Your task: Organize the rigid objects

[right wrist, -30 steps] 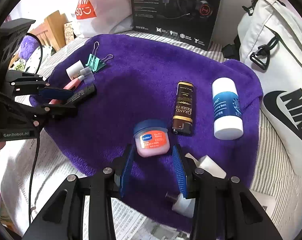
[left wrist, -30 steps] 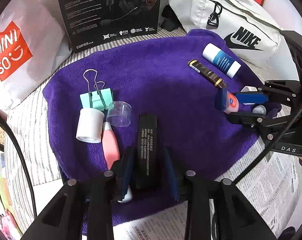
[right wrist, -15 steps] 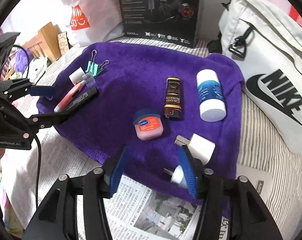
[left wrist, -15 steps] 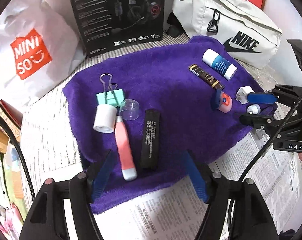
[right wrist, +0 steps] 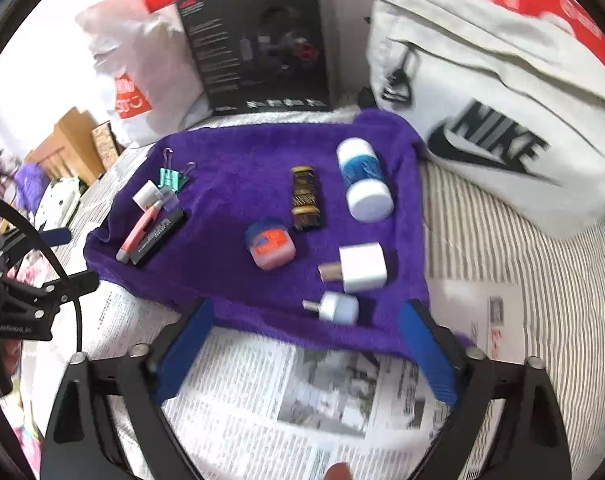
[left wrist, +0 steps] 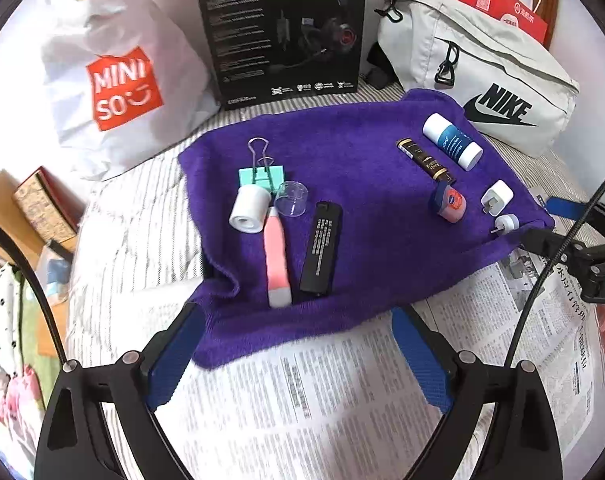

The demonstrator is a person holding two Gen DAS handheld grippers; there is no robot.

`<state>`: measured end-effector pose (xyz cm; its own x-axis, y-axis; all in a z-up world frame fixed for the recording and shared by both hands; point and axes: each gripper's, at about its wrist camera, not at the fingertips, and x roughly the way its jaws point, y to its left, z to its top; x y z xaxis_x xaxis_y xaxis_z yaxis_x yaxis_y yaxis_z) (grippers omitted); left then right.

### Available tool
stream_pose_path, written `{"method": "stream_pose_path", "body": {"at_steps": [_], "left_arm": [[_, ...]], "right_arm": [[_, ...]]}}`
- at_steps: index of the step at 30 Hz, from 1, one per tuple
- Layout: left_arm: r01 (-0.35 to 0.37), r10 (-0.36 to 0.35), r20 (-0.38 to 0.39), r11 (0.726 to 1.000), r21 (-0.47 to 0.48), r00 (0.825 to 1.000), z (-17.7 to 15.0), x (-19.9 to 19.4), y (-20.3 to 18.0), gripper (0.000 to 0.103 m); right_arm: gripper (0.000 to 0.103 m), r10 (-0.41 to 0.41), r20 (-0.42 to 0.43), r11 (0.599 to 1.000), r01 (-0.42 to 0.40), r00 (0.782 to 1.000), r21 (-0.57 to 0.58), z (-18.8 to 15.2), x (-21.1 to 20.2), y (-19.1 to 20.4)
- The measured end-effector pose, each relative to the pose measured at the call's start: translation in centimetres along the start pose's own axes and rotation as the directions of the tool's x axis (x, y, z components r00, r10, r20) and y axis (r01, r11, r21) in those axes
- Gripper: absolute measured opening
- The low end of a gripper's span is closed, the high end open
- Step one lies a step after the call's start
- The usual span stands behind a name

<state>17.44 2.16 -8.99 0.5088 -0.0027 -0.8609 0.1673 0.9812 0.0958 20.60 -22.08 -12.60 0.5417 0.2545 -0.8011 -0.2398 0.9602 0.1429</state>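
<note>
A purple towel (left wrist: 354, 148) carries the objects. On its left lie a black lighter (left wrist: 321, 254), a pink tube (left wrist: 276, 258), a white roll (left wrist: 249, 209), a clear cap (left wrist: 291, 198) and a green binder clip (left wrist: 261, 172). On its right lie a brown lighter (left wrist: 424, 160), a blue-and-white tube (left wrist: 452, 147), a Vaseline jar (left wrist: 450, 203), a white plug (left wrist: 497, 197) and a small white adapter (left wrist: 506, 223). My left gripper (left wrist: 296, 354) is open and empty over the newspaper, before the towel's near edge. My right gripper (right wrist: 308, 350) is open and empty, just short of the adapter (right wrist: 338, 307) and plug (right wrist: 362, 267).
A black headset box (left wrist: 280, 28), a white Miniso bag (left wrist: 114, 80) and a white Nike bag (left wrist: 482, 76) stand behind the towel. Newspaper (left wrist: 302, 392) covers the near surface. Striped fabric (right wrist: 502, 248) lies to the right.
Both grippers have opened and pulled back from the towel to over the newspaper. The left has let go of the black lighter, the right has left the Vaseline jar.
</note>
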Motion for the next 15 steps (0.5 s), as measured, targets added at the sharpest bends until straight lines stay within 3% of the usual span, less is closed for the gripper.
{"method": "stream_pose_path", "body": {"at_steps": [8,15], "left_arm": [[0.015,-0.01,0.073,0.997,-0.071,0.997,-1.7,-5.0,-1.3,0.098],[0.029,-0.017,0.132,0.995,-0.093,0.991,-2.9,-8.3,-2.6,0.098]], "right_arm": [[0.103,-0.012,0.055,0.994,0.007,0.998,0.106,-1.8,-4.0,-0.8],[0.103,-0.074,0.055,0.992,0.067,0.996,0.108,-3.2,-8.2,0.2]]}}
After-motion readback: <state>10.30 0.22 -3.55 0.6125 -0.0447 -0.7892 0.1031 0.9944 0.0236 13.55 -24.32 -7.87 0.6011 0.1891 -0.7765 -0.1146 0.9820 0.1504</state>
